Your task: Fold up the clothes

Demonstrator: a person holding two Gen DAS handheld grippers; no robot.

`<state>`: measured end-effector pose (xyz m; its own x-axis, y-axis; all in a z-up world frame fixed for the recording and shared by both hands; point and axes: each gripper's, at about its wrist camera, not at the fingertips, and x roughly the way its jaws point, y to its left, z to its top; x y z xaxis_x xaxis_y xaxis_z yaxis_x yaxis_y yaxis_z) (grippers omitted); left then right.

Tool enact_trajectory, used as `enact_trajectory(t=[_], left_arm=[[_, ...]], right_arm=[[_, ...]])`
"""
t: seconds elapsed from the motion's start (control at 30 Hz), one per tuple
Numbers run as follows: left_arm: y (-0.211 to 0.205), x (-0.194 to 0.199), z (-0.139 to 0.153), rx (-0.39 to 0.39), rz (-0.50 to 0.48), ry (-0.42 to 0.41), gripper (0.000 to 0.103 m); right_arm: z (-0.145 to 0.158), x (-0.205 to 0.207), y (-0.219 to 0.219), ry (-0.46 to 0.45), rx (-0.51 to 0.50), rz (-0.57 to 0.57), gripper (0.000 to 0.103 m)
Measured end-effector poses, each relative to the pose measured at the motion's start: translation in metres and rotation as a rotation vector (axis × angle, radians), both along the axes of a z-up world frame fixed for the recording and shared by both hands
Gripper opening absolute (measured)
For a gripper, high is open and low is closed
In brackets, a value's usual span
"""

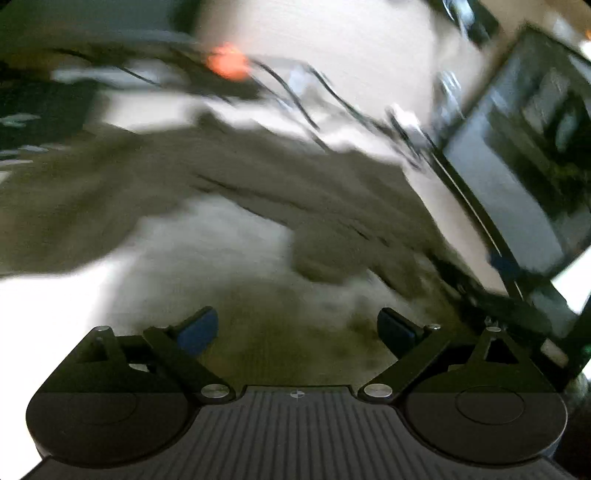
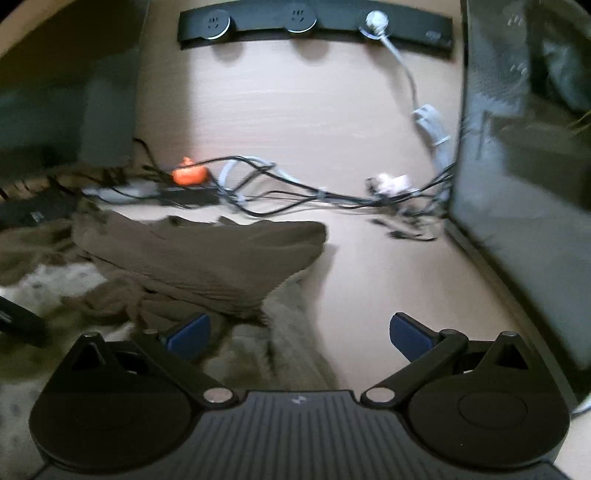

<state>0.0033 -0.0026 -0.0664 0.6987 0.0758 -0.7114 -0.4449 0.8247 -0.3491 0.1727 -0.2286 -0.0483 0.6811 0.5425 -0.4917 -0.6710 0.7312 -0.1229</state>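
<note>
Both hand-held grippers, left (image 1: 297, 330) and right (image 2: 299, 334), are held low with jaws spread wide, gripping nothing. The crumpled brown garment (image 2: 207, 258) is spread on the worktop (image 2: 369, 258) just ahead, beneath both.

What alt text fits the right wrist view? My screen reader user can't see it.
An open right gripper hovers over a crumpled brown garment with pale fleecy lining, lying on a light wooden desk. Behind it run tangled cables, a small orange object and a black power strip; a dark monitor stands at right.
</note>
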Motion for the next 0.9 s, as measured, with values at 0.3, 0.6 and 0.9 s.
enact_trajectory(t=[0.3,0.6,0.9], left_arm=[[0.107,-0.071,-0.007,-0.201,0.484,-0.083,0.096],[0.151,-0.04,-0.007,-0.144,0.581,-0.089,0.014],[0.041,0.075,0.109,0.107,-0.026,-0.353,0.044]], right_arm=[[0.065,-0.033,-0.003,0.081,0.128,0.018,0.103],[0.096,-0.036,-0.008,0.127,0.143,0.043,0.103],[0.106,0.022,-0.04,0.239,0.232,-0.075,0.103]])
